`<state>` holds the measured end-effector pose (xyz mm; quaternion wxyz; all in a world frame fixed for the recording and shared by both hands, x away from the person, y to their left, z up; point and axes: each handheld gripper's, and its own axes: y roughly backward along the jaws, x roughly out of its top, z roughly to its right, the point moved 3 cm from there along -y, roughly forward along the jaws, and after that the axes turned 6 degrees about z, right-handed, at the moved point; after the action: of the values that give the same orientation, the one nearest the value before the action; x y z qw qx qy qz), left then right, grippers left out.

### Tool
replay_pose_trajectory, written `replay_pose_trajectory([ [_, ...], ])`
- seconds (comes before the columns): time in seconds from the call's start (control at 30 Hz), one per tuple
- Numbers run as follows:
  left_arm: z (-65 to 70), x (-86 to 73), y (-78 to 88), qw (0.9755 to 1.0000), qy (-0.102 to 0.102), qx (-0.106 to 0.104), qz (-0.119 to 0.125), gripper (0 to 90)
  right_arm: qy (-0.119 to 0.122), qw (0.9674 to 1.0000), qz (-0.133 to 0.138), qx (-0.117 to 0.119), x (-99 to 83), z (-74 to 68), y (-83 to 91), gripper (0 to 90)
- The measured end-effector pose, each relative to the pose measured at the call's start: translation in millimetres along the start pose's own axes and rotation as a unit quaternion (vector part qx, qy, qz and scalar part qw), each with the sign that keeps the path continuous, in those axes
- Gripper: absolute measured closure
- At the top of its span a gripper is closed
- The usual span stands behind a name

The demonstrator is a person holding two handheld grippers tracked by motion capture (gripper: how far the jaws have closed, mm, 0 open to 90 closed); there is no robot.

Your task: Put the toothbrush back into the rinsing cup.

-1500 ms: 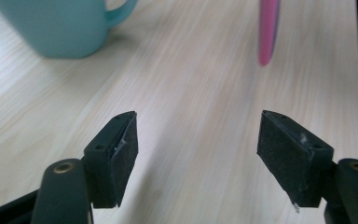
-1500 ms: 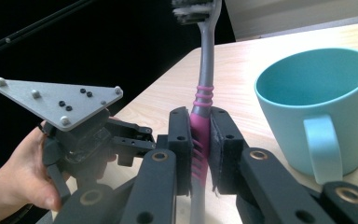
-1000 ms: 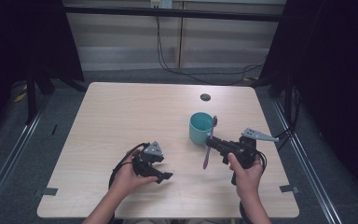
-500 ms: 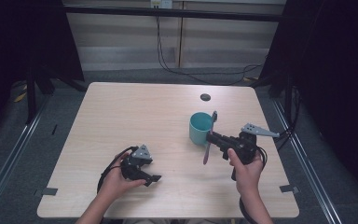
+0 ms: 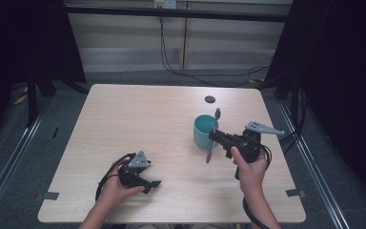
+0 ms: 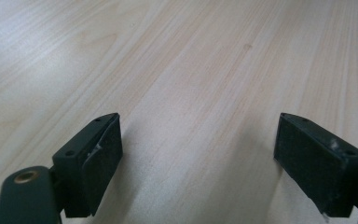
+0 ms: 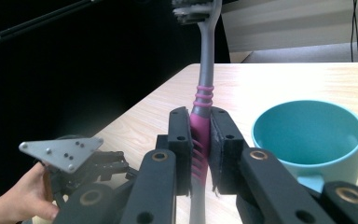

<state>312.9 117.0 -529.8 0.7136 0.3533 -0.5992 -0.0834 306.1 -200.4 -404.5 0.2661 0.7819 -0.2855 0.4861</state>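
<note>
Broadly, the pale wooden table (image 5: 138, 114) carries everything, with a small dark disc (image 5: 210, 99) lying near its far edge. A teal cup (image 5: 205, 131) stands right of centre, open side up; in the right gripper view it sits just beside the tongs, to their right.

Near the front left edge of the table, the left tongs (image 5: 153, 183) rest low in the person's left hand (image 5: 116, 188). Their jaws have just been opening and stand wide apart, with bare wood between them in the left gripper view.

Just right of the cup, the right tongs (image 5: 213, 135) are closed on a toothbrush (image 5: 211, 138), gripping its pink ribbed handle (image 7: 199, 126) from both sides. In the high view, the toothbrush's long axis runs nearly straight toward and away from the person, slightly slanted: the bristle head (image 5: 217, 113) points to the far side, close to the cup's rim, and the pink handle end points back toward the person.
</note>
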Motion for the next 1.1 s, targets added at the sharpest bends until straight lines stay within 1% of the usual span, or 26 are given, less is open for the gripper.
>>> replay_pose_trajectory([
  [0.13,0.5,0.1,-0.5,1.0000,0.000,-0.002,-0.002,14.0,0.004,1.0000,0.003,0.000,4.9,-2.0,-1.6,80.5],
  [0.2,0.6,0.3,-1.1,1.0000,-0.002,-0.004,-0.003,12.6,0.002,1.0000,0.005,0.002,7.0,-1.8,-1.9,80.5],
  [0.3,0.8,0.5,-1.1,1.0000,-0.002,-0.003,-0.004,11.8,-0.013,0.9997,0.017,0.008,10.1,0.8,-1.4,80.5],
  [0.33,1.2,0.6,-1.4,1.0000,0.001,-0.002,-0.003,11.8,-0.019,0.9996,0.021,0.010,11.0,1.6,-1.1,80.6],
  [0.37,1.2,0.6,-1.4,1.0000,0.001,-0.002,-0.003,11.6,-0.019,0.9995,0.022,0.009,11.7,2.7,-0.8,80.5],
  [0.6,1.0,0.7,-1.5,1.0000,0.000,-0.001,-0.004,11.4,-0.005,0.9997,0.023,-0.007,19.7,8.7,3.1,80.5],
  [0.7,1.1,0.7,-1.6,1.0000,0.000,-0.001,-0.004,11.2,0.000,0.9997,0.025,-0.008,22.1,9.0,2.7,80.5],
  [0.73,1.1,0.7,-1.6,1.0000,0.000,-0.001,-0.004,11.1,0.006,0.9996,0.024,-0.009,24.8,8.3,1.3,80.5],
  [0.83,1.2,0.7,-1.7,1.0000,0.000,0.000,-0.004,11.1,0.007,0.9996,0.026,-0.009,26.7,7.0,-0.5,80.5],
  [0.93,1.2,0.7,-1.7,1.0000,0.000,-0.001,-0.004,11.1,0.017,0.9994,0.027,-0.011,29.7,5.6,-6.0,80.5],
  [1.1,1.2,0.7,-1.7,1.0000,0.000,0.000,-0.004,11.0,0.017,0.9993,0.030,-0.013,32.8,6.5,-12.5,80.5],
])
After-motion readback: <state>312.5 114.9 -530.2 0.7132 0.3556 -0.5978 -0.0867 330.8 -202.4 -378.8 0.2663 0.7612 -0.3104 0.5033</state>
